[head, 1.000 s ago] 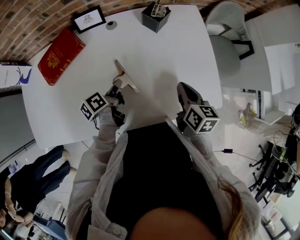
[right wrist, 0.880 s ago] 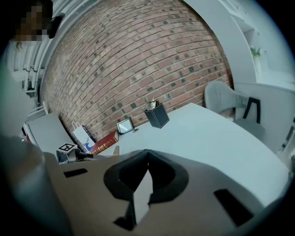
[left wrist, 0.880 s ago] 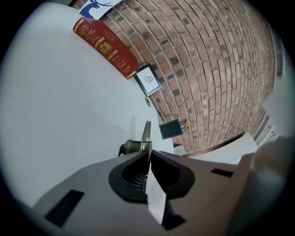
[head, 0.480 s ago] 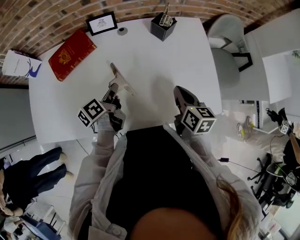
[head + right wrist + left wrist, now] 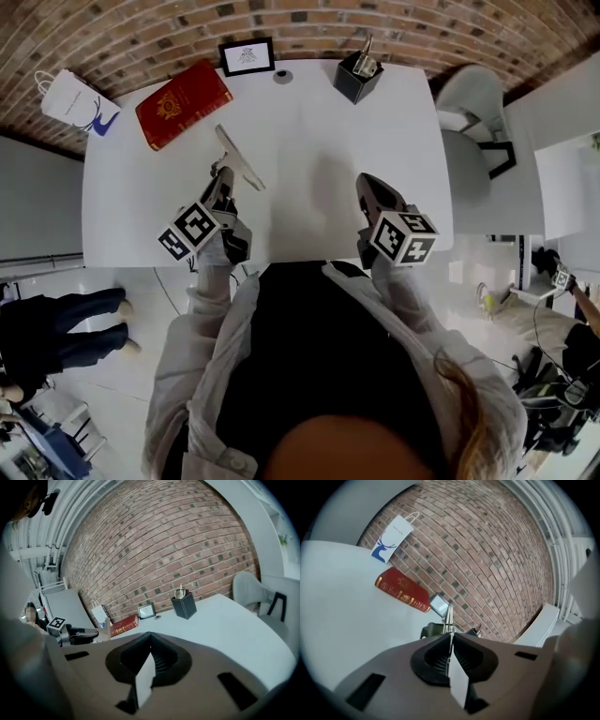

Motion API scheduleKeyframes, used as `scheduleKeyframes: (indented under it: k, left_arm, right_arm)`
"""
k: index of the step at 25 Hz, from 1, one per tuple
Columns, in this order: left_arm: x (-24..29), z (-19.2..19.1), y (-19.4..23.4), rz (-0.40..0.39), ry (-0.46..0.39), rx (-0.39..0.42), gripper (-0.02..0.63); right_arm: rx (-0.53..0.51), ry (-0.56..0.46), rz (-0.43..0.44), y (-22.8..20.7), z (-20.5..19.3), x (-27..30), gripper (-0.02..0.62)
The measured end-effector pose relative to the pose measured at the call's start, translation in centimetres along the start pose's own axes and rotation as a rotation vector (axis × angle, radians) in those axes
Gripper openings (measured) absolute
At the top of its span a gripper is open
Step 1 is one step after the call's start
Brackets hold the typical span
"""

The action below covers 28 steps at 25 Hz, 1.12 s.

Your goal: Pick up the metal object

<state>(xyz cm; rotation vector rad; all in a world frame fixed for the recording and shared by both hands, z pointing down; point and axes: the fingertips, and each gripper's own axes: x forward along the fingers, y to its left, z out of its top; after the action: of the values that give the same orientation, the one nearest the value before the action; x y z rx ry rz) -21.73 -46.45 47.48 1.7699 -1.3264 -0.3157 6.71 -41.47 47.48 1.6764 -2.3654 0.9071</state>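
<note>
Closest in, above the table's near edge: left gripper [image 5: 225, 178], jaws pressed tight on the metal object [image 5: 238, 157]. Along those jaws, a thin flat strip pinched edge-on between the ribbed pads, poking out past the tips (little more than a bright line from this angle). Up off the white table [image 5: 309, 141], far end showing against the brickwork. To the right and well apart: right gripper [image 5: 368, 185], jaws together with nothing between them, also near the front edge.

Farther out, toward the left back corner: red book [image 5: 183, 103], lying flat and askew. Past that corner, off the table: white paper bag [image 5: 77, 101] with a blue mark.

Along the far edge: small framed card [image 5: 247, 56], standing upright. Just beside it, a small dark round disc [image 5: 282, 75]. Further right, a black pen holder [image 5: 358, 77] with something metallic standing in it.

Beyond the table's right end: grey chair [image 5: 473, 98]. At the very back: brick wall [image 5: 309, 23].
</note>
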Motion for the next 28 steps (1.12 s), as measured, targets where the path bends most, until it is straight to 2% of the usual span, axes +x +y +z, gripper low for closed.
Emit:
scheduleKeyframes:
  k: [4,10,17,21,28]
  left_arm:
    - [-2.2,1.9,0.0,0.032,-0.073,0.104,0.032]
    - [-4.8,3.7,-1.1,0.085,-0.164,0.377,0.032]
    - [-6.2,3.6,-2.7,0.100,-0.189,0.643,0.034]
    - [-6.5,3.0,-3.9,0.077,-0.208,0.802,0.024]
    - [-5.5,0.8,-3.5,0.034,-0.164,0.774,0.017]
  right_arm:
    - [-0.015,-0.003,0.043,1.5,0.6,0.8,0.008]
    - [-0.098,-0.003,0.082,3.2,1.6,1.5,0.008]
    - [-0.271,0.001,0.081,3.5,2.2,2.0,0.008]
    - [-0.280,0.008,0.104,3.6,2.0,2.2,0.008]
    - [-0.299,0.051,0.132,4.2,0.6,2.5,0.008]
